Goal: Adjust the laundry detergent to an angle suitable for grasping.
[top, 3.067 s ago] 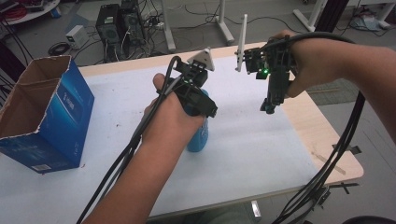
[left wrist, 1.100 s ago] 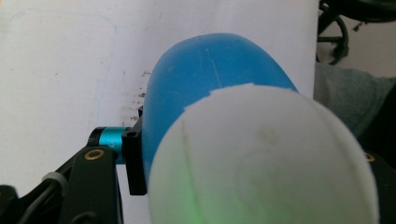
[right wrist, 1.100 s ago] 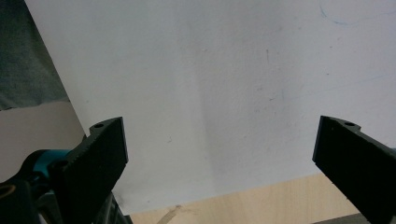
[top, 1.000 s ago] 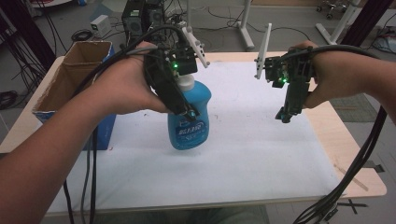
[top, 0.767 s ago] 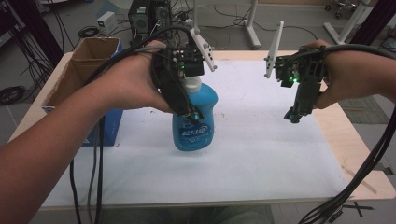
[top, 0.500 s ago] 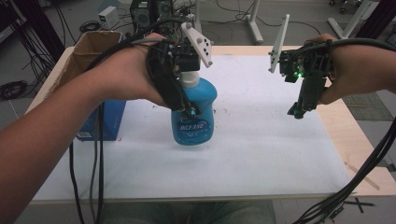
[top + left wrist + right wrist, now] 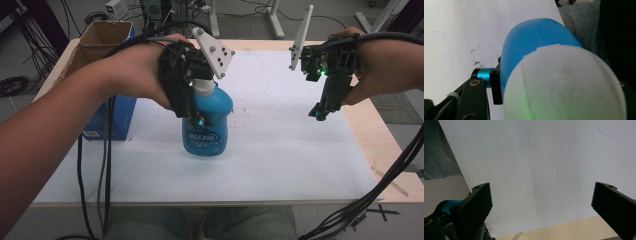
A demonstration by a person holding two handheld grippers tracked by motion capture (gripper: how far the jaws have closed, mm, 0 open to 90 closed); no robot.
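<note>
Cardboard box (image 7: 102, 47) just beside blue bottle (image 7: 207, 127)

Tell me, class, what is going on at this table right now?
A person holds a hand-held gripper in each hand. The left hand-held gripper is clamped on a blue bottle with a white cap, standing upright on the white table. The right hand-held gripper hangs above the table with its jaws wide apart, holding nothing. A cardboard box sits at the far left.
</note>
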